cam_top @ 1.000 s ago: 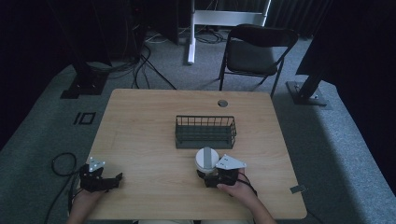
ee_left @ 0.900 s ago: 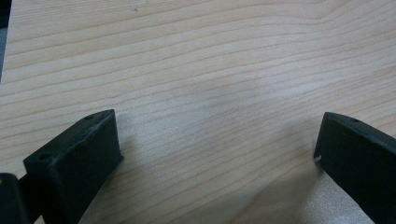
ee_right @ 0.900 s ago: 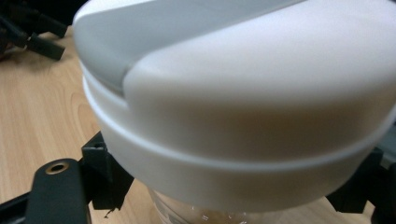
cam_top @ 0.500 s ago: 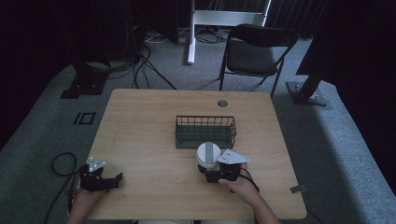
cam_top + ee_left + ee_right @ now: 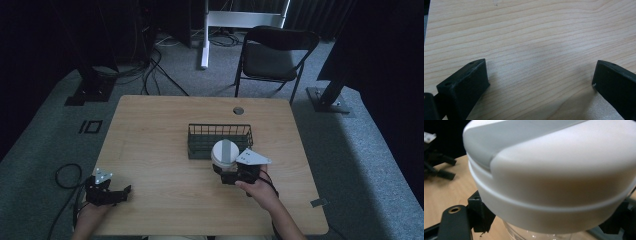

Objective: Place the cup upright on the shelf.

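The right gripper [image 5: 231,172] clamps the jar [image 5: 224,151] at the basket's [image 5: 220,131] six o'clock wall. The left gripper [image 5: 117,192] gapes empty by the table's [image 5: 160,120] eight o'clock edge, bare wood between them.

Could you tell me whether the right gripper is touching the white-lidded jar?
Touching: in the right gripper view, the right gripper has its jaws against the jar just below the lid.

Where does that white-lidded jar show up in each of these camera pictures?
High view: the jar sits just right of centre, between the right gripper and the wire basket.
Left gripper view: bare wooden table between the open jaws; no jar here.
Right gripper view: the jar's white lid looms large, clamped between the jaws.
Shared landmark: the wooden table.
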Motion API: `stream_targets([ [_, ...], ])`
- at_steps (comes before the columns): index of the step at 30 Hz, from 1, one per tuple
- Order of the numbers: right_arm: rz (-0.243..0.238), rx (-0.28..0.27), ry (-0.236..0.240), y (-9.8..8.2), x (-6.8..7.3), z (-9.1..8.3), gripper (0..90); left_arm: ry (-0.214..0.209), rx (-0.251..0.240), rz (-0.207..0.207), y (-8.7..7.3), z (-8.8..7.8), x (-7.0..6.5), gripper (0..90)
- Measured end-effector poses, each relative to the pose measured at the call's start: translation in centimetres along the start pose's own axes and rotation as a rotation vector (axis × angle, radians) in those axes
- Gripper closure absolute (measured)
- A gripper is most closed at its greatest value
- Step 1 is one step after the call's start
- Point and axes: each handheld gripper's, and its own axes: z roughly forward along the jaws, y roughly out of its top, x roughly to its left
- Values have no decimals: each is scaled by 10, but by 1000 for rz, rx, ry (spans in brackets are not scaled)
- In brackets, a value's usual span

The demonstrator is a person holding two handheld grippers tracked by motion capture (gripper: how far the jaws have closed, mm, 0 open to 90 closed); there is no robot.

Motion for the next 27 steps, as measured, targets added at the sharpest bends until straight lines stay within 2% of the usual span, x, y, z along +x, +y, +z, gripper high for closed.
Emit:
stream_targets([
  [9,-30,-50,-22,34,-2,1,182,0,-1,0,0,0,0,6],
  [13,-20,-64,-47,44,-3,4,182,0,-1,0,0,0,0,6],
  [14,-11,-73,-75,51,-5,7,182,0,0,0,0,0,0,6],
  [17,1,-81,-114,60,-9,13,183,0,-1,0,0,0,0,6],
  [22,32,-94,-188,70,-15,23,182,0,0,0,0,0,0,6],
  [24,31,-92,-221,74,-17,28,183,0,0,-1,0,0,0,6],
  [27,62,-92,-255,78,-20,37,182,0,-1,-1,0,0,0,6],
])
